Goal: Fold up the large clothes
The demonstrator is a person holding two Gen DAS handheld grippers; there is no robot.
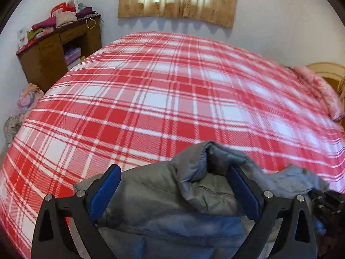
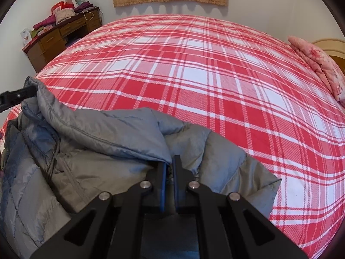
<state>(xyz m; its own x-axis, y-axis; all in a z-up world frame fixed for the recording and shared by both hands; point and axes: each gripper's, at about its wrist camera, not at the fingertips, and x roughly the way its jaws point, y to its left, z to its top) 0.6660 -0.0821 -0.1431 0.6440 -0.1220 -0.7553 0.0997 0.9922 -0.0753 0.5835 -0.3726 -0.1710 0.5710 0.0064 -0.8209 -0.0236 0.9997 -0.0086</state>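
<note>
A grey padded jacket [image 2: 112, 151] lies bunched at the near edge of the bed [image 2: 215, 82], on the red and white checked bedspread, not yet spread flat. The rest of the bedspread beyond it is bare, with a pink pillow [image 2: 319, 64] at the right side and a wooden desk [image 2: 54, 41] piled with clothes by the far wall.

The step in hand looks like taking hold of the jacket to lay it out. To do it well, each side should be gripped at a firm edge or seam, not at a loose puff of padding, then lifted and drawn apart evenly so the slippery cloth settles flat without twisting.

The right gripper [image 2: 169, 164] has its jaws nearly together, pinched on a fold of the jacket's edge. The left gripper [image 1: 172, 185] stands wide apart, its blue pads on either side of a raised hump of the jacket; cloth sits between them, but it is not clamped, and I cannot tell whether the pads press it.
</note>
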